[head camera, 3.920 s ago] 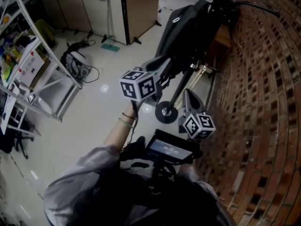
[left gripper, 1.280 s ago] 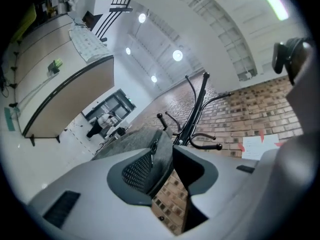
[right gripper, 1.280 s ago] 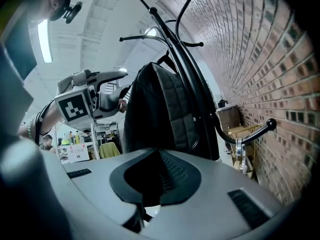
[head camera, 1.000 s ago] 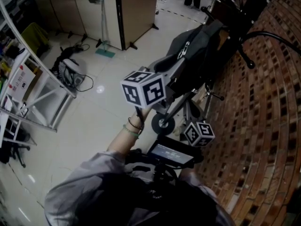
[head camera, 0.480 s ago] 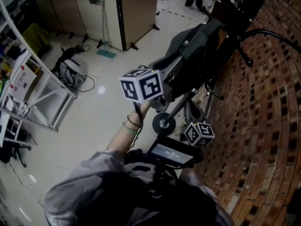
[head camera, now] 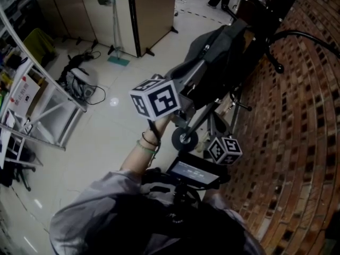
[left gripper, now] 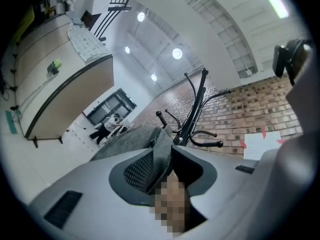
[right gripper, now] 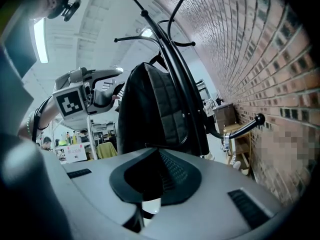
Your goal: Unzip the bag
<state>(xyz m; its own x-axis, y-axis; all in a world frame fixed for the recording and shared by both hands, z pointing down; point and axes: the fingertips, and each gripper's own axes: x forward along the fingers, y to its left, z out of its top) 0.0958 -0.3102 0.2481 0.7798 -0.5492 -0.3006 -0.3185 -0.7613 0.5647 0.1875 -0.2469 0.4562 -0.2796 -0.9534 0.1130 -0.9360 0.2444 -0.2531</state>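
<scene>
A dark grey backpack (head camera: 215, 49) hangs from a black coat stand (head camera: 265, 20) by the brick wall. In the right gripper view the backpack (right gripper: 150, 109) fills the middle, quilted back panel facing me. My left gripper (head camera: 183, 84), marker cube nearest me, reaches up to the bag's left side. Its jaws have just been closing, and a fold of grey bag fabric (left gripper: 152, 146) lies between the pads of my left gripper (left gripper: 167, 154), with a dark gap beside it. My right gripper (head camera: 212, 116) points at the bag from lower down. Seen along its own jaws, my right gripper (right gripper: 159, 154) holds nothing and its tips meet.
The stand's hooks (right gripper: 150, 19) rise above the bag. A wheel (head camera: 184, 138) sits on the floor under the bag. The brick wall (head camera: 297, 121) closes the right side. A white shelf rack (head camera: 48, 105), cables (head camera: 79, 81) and a cabinet (head camera: 154, 9) stand to the left.
My left gripper has rolled a little and edged up and to the left at the bag's side. The right gripper has kept still.
</scene>
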